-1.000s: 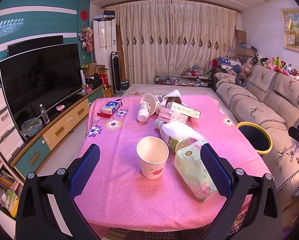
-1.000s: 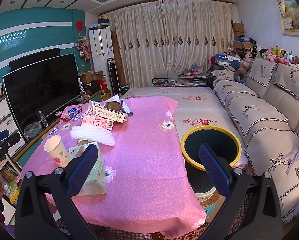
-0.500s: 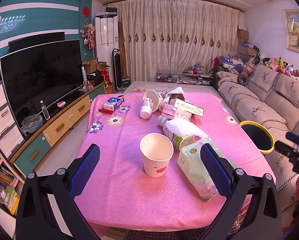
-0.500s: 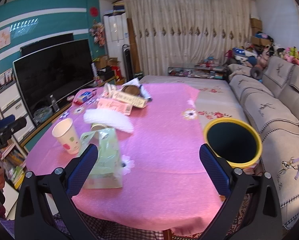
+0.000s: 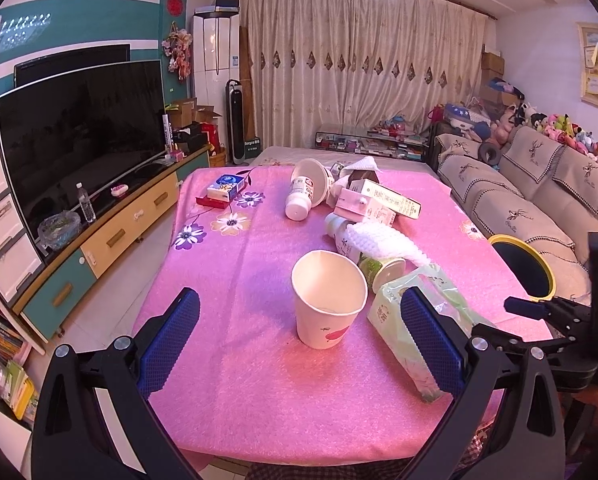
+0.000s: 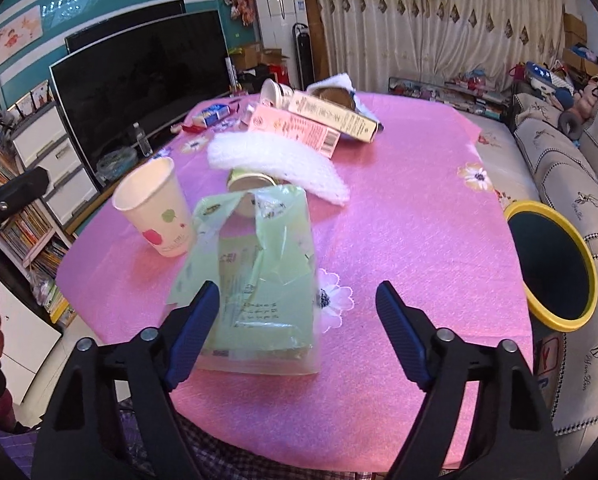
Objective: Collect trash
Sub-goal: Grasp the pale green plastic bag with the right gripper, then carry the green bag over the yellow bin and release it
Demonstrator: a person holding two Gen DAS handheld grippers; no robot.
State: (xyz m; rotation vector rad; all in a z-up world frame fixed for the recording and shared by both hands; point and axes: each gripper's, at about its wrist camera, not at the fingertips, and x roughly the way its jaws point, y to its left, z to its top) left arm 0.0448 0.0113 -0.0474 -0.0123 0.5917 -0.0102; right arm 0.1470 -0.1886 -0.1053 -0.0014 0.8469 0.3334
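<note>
- Left gripper (image 5: 299, 334) held low over the near edge of the pink foam-covered table (image 5: 235, 392), blue pads spread wide and empty, framing the white paper cup with a red fruit print (image 5: 327, 304); drawn nearer to the cup than a second before.
- Cup stood upright, apart from both pads, just beside the pale green crinkled plastic bag (image 6: 255, 280) lying flat.
- Farther back, a heap: white foam netting sleeve (image 6: 275, 164), pink and cream cartons (image 6: 311, 120), tipped white bottle (image 5: 299, 196), possibly a small pot under the netting, though half hidden.
- Right gripper (image 6: 299, 330) swung leftward and dipped since a second earlier, away from the bin and onto the green bag; pads wide apart, empty, left pad at the bag's near corner, contact hard to tell.
- Judged as the opening approach: nothing yet collected, bag likely first for the right.
- Yellow-rimmed dark waste bin (image 6: 555, 264) stood beside the table's right edge, against the sofa.
</note>
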